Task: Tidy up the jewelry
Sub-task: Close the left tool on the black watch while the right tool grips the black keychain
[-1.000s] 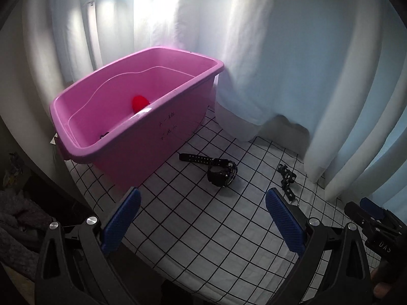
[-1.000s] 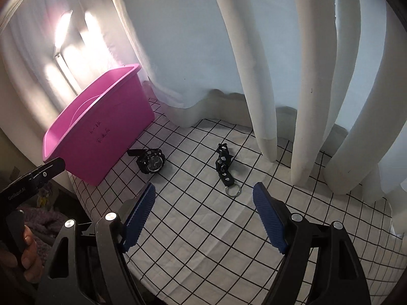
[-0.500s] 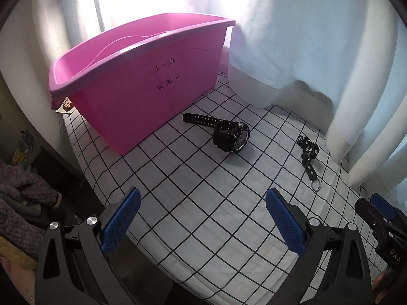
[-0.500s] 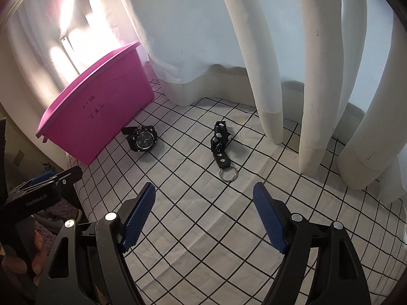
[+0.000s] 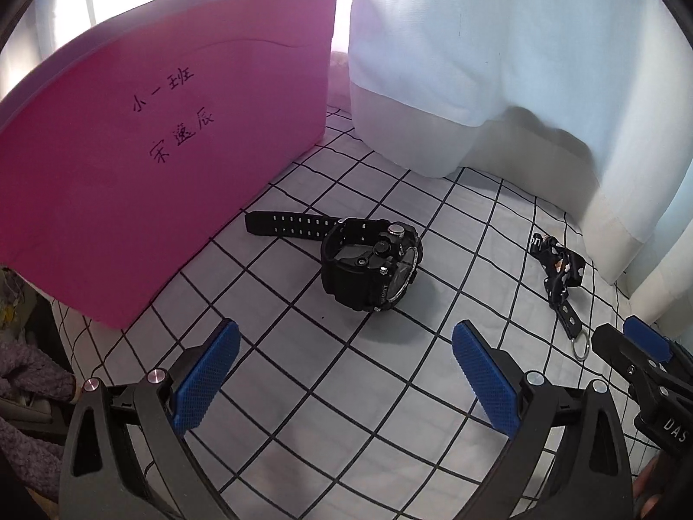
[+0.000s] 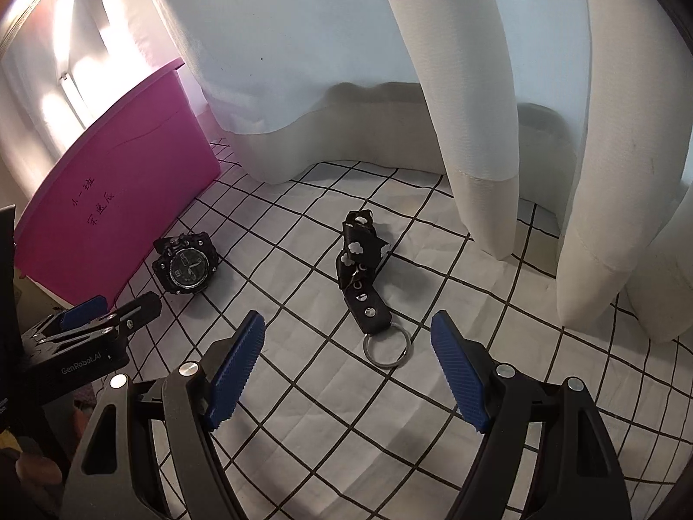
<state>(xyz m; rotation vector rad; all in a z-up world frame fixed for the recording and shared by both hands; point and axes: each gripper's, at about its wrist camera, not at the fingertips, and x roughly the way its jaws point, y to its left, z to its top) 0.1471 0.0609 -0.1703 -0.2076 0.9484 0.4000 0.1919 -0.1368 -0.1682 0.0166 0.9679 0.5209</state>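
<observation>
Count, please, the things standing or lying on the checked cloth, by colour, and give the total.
Pink: 1, the tub.
Black: 2, the wristwatch and the key strap with its metal ring.
Total: 3.

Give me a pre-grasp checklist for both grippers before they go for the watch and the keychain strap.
1. Left gripper open, nothing between the pads: ok.
2. Right gripper open, empty: ok.
3. Black watch ahead of the left gripper, clear of the pink bin: ok.
4. Black keychain strap ahead of the right gripper, its ring nearest: ok.
5. Curtain off the strap: ok.
6. Room inside the bin: cannot tell.
</observation>
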